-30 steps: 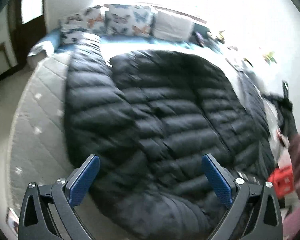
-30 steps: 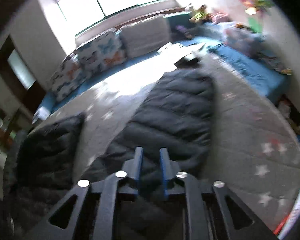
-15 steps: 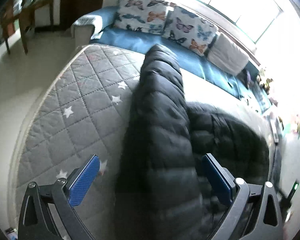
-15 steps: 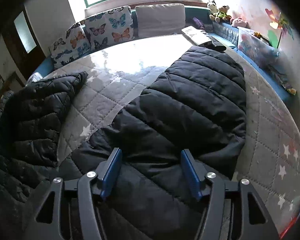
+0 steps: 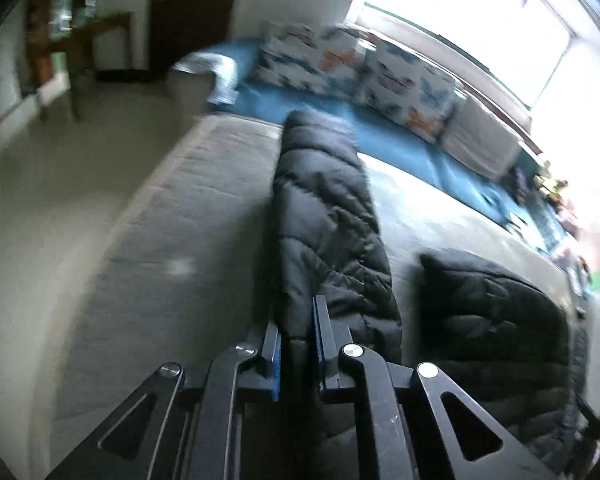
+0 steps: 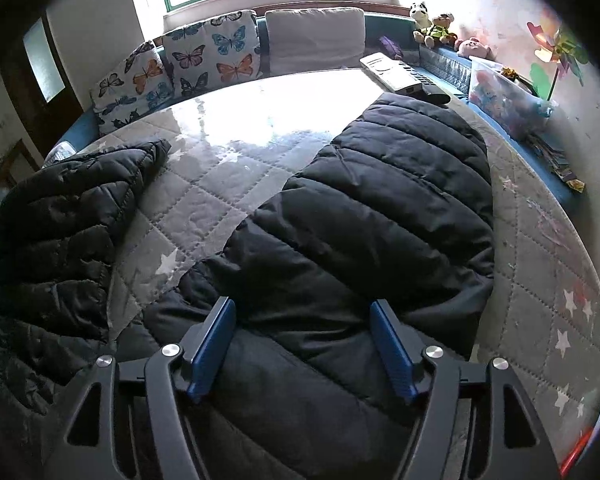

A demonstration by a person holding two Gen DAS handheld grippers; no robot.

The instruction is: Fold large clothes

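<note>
A: One black puffer jacket [image 6: 340, 248] lies spread across a grey quilted bed [image 6: 540, 300]; its left sleeve [image 5: 324, 216] reaches toward the far side.

B: And the tools?

A: The left tool [image 5: 296, 340] is pinched closed on that sleeve's near end. The right tool [image 6: 302, 344] hovers wide apart over the jacket's near part, holding nothing.

B: Beyond?

A: Butterfly cushions [image 6: 208, 56] at the far edge.
</note>
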